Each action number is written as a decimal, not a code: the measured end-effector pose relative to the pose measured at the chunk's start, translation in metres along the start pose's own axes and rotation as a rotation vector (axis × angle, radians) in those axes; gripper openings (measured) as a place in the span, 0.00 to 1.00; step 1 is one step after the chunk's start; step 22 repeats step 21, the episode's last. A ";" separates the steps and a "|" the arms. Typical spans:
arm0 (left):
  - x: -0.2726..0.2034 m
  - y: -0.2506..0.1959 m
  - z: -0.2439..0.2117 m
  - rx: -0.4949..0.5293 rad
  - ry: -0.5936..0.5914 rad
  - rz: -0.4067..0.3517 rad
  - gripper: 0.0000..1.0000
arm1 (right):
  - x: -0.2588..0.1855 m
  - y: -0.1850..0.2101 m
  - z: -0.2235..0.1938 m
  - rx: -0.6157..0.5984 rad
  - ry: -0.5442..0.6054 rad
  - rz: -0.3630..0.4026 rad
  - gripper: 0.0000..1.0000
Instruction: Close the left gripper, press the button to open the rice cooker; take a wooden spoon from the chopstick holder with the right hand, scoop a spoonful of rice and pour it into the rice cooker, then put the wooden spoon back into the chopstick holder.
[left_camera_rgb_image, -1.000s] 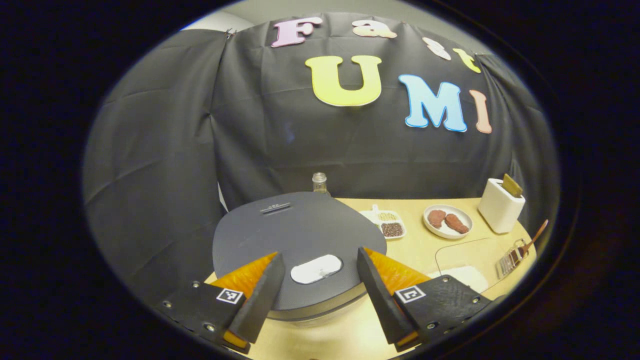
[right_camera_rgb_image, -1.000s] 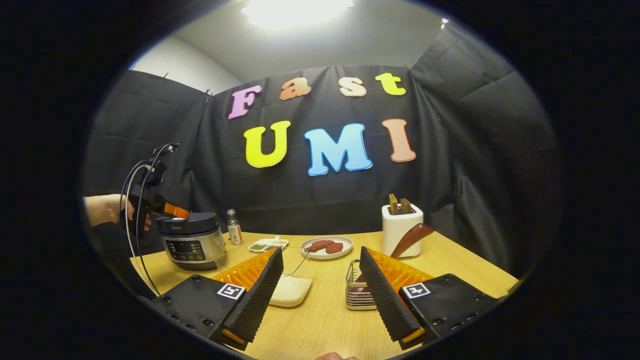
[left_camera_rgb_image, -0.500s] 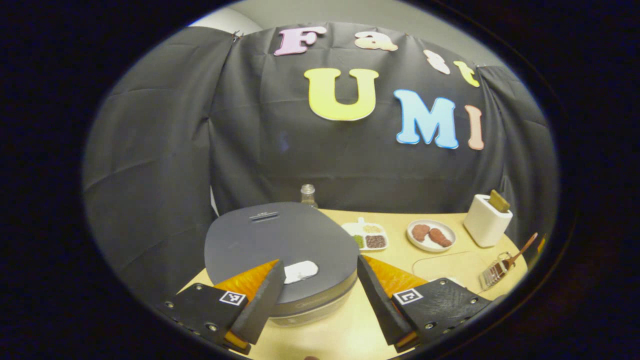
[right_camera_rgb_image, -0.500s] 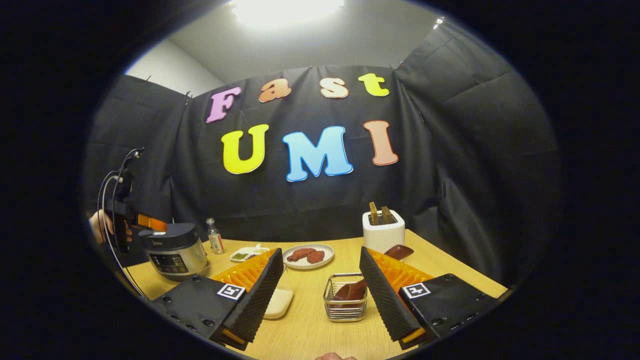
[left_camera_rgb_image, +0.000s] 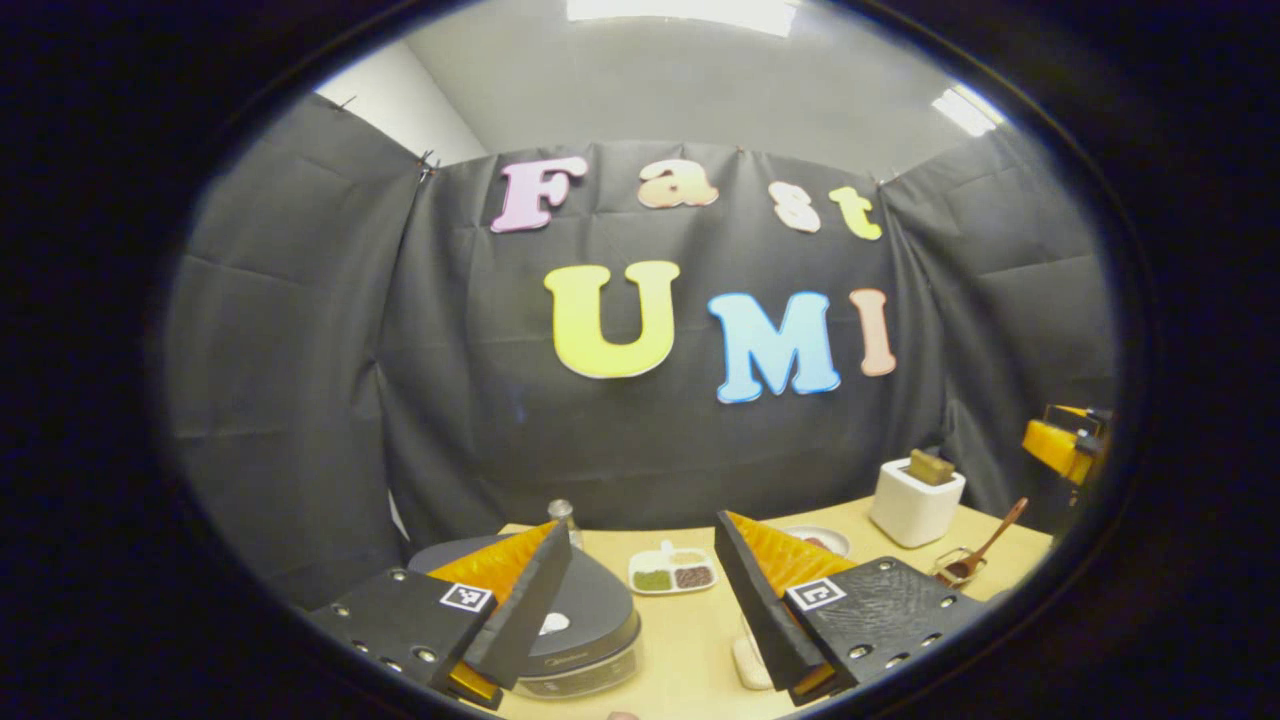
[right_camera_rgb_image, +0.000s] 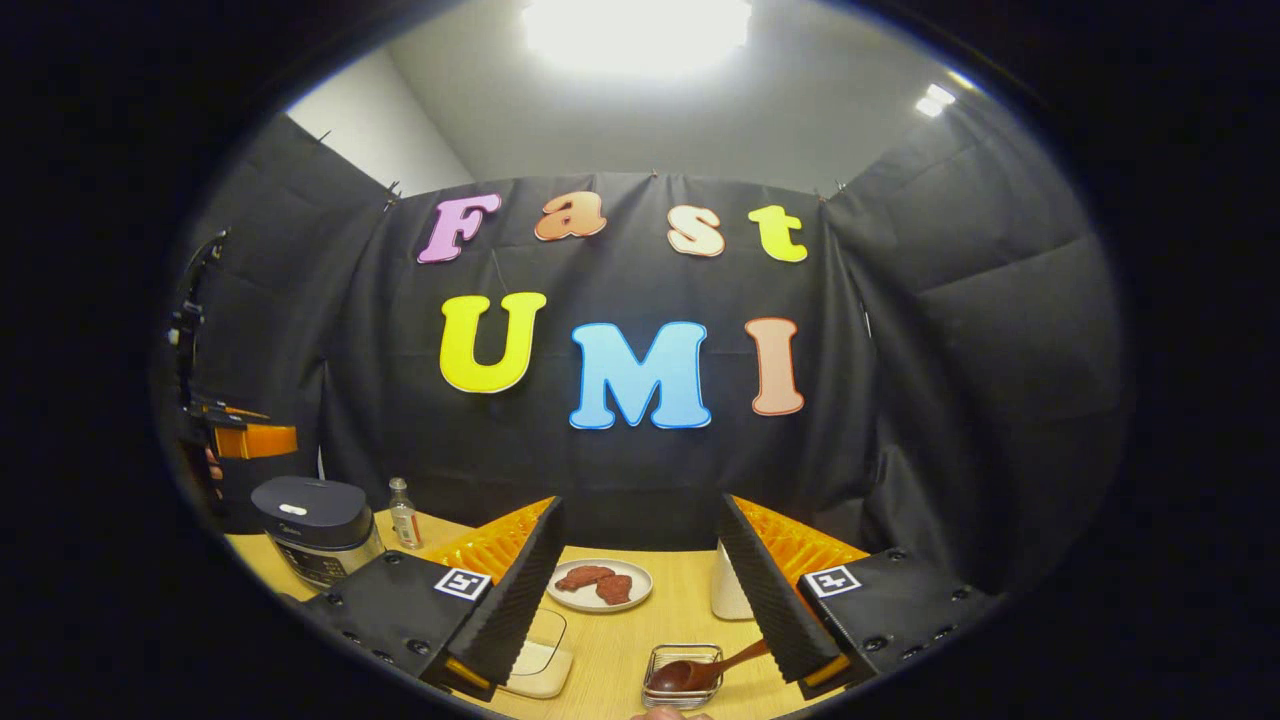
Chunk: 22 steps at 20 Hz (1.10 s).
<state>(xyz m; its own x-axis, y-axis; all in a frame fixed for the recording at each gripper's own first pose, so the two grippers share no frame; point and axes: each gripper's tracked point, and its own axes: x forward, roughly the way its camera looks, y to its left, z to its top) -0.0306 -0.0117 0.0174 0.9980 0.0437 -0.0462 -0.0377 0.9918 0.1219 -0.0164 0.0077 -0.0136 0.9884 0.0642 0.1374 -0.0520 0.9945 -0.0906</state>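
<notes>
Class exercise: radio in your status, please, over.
Both grippers open, empty, above the table. Rice cooker lid shut, button unpressed. Wooden spoon in its wire holder. Nothing in the way.

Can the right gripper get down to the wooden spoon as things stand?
Probably yes. The right gripper is open, and the wooden spoon lies in the wire holder just below its fingers with its handle sticking out, nothing between them.

Round white plate of two reddish-brown meat pieces mid-table; small clear glass bottle far left; white divided dish of grains nearby.
</notes>
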 end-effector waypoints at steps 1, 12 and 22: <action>-0.005 -0.005 0.006 0.005 -0.028 -0.008 0.90 | 0.003 0.005 0.001 -0.017 0.009 0.010 0.98; -0.011 -0.036 -0.006 0.028 -0.082 -0.050 0.90 | 0.016 0.011 -0.007 -0.014 0.012 0.016 0.99; 0.002 -0.054 -0.032 0.049 -0.066 -0.059 0.90 | 0.010 0.008 -0.031 -0.013 0.026 0.015 0.99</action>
